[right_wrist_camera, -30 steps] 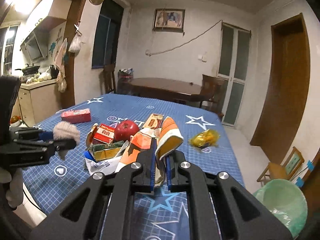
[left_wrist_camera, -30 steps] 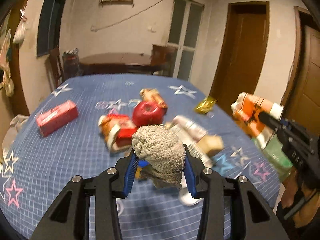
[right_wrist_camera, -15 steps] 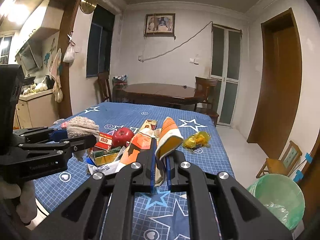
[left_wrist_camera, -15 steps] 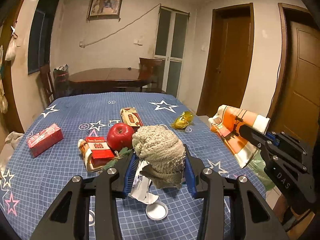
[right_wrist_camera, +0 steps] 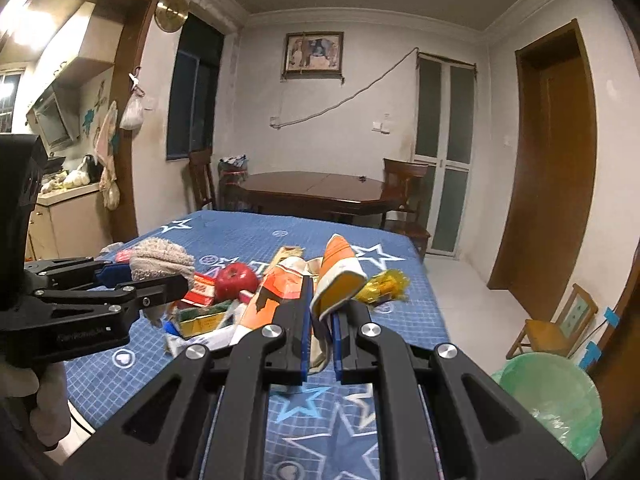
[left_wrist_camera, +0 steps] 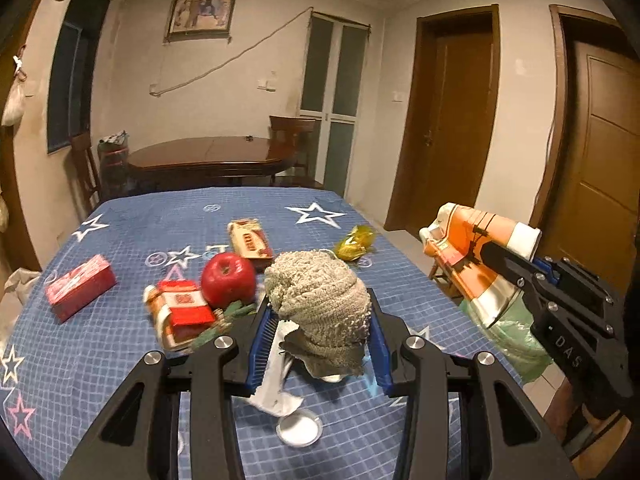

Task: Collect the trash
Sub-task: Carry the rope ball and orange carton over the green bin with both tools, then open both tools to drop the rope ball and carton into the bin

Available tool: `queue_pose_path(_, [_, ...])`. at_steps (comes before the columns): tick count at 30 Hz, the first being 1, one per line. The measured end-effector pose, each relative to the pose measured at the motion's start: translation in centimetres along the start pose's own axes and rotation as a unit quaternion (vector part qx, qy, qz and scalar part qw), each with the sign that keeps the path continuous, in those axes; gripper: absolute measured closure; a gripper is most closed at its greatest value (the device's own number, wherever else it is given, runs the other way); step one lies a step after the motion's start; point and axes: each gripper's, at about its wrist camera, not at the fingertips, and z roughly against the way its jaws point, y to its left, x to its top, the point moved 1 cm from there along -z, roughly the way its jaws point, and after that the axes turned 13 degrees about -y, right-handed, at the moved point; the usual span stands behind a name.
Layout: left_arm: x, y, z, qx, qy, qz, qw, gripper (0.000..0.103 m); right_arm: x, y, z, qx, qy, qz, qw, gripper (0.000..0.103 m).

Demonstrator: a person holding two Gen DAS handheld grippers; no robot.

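Blue starred tablecloth (left_wrist_camera: 132, 216) holds an apple (left_wrist_camera: 228, 279) and wrappers; left fingers (left_wrist_camera: 262, 336) clamp a rag (left_wrist_camera: 320, 300), right fingers (right_wrist_camera: 298, 320) an orange wrapper (right_wrist_camera: 340, 276).

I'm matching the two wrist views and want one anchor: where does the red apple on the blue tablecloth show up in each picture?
Left wrist view: the red apple sits left of centre, just beyond the left gripper and the grey cloth it grips.
Right wrist view: the apple lies left of centre, behind the orange wrapper in the right gripper.
Shared landmark: the framed picture on the far wall.
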Motion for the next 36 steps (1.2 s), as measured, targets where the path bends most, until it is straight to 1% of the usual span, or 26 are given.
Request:
queue_pose_path(4, [1.1,-2.2,-1.9,-0.028,0.004,-0.006,0.9996,0.060,1.1,-3.3,0.3,-0.029,0.006,-0.008,1.000,0.096])
queue_pose_path(8, [1.9,-5.7,-4.2,-0.070,0.012,-0.017,0.9974,0.060,2.0,-7.7,1.0,-0.071,0.019,-0.013,0.997,0.096])
queue_pose_path(11, [2.3,-9.2,-6.5,-0.111,0.024,-0.027,0.9931,0.059,2.2,-11.0,1.8,-0.104,0.036,-0.012,0.994,0.096])
queue_pose_path(13, [2.2,-11.8,-8.0,-0.139,0.035,-0.033,0.9891,0.059,2.0,-13.1,2.1,-0.118,0.050,-0.017,0.992,0.096])
queue_pose_path(18, [1.7,-18.2,-12.0,-0.209,0.071,-0.046,0.9742,0.059,0.4,-19.3,2.7,-0.156,0.100,-0.042,0.982,0.096])
queue_pose_path(20, [1.2,-21.2,-13.9,-0.241,0.092,-0.049,0.9649,0.059,-0.5,-21.3,2.8,-0.168,0.120,-0.050,0.977,0.096])
queue_pose_path(21, [1.0,-22.2,-14.4,-0.248,0.098,-0.050,0.9625,0.059,-1.3,-22.5,3.0,-0.172,0.134,-0.059,0.974,0.096])
queue_pose_path(24, [-0.2,-26.2,-17.6,-0.277,0.133,-0.053,0.9503,0.059,-3.3,-25.1,3.0,-0.185,0.164,-0.073,0.966,0.096])
queue_pose_path(26, [-1.3,-28.1,-19.7,-0.288,0.155,-0.053,0.9433,0.059,-4.7,-26.7,3.1,-0.193,0.181,-0.082,0.961,0.096])
queue_pose_path(29, [-3.0,-30.8,-22.6,-0.296,0.185,-0.057,0.9352,0.059,-6.6,-27.7,2.9,-0.195,0.201,-0.094,0.955,0.096])
queue_pose_path(36, [-7.9,-33.8,-29.8,-0.297,0.246,-0.058,0.9207,0.059,-11.2,-29.9,1.4,-0.186,0.243,-0.121,0.944,0.096])
